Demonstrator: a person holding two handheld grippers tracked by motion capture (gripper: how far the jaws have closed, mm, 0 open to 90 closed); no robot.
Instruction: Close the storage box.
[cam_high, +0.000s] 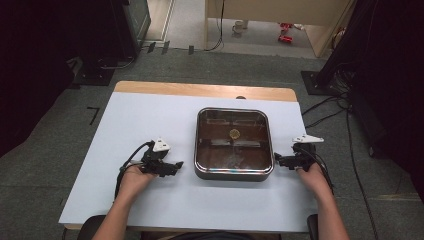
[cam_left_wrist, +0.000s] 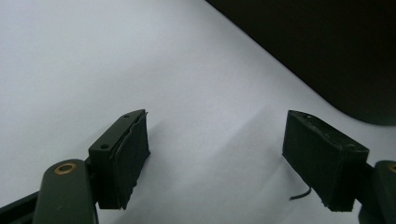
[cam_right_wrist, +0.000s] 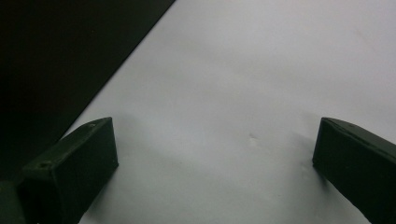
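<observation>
The left hand-held gripper (cam_high: 176, 165) lies low on the white counter (cam_high: 140, 120), its jaws spread wide with nothing between them; in the left gripper view bare counter shows between the pads. The right hand-held gripper (cam_high: 278, 160) is likewise spread and empty, resting just beside the pan. No readable writing shows anywhere. The square pan (cam_high: 234, 172) sits mid-counter between the two grippers, dark metal with rounded corners and a glossy brown inside, and a small round golden piece (cam_high: 234, 133) lies near its middle.
</observation>
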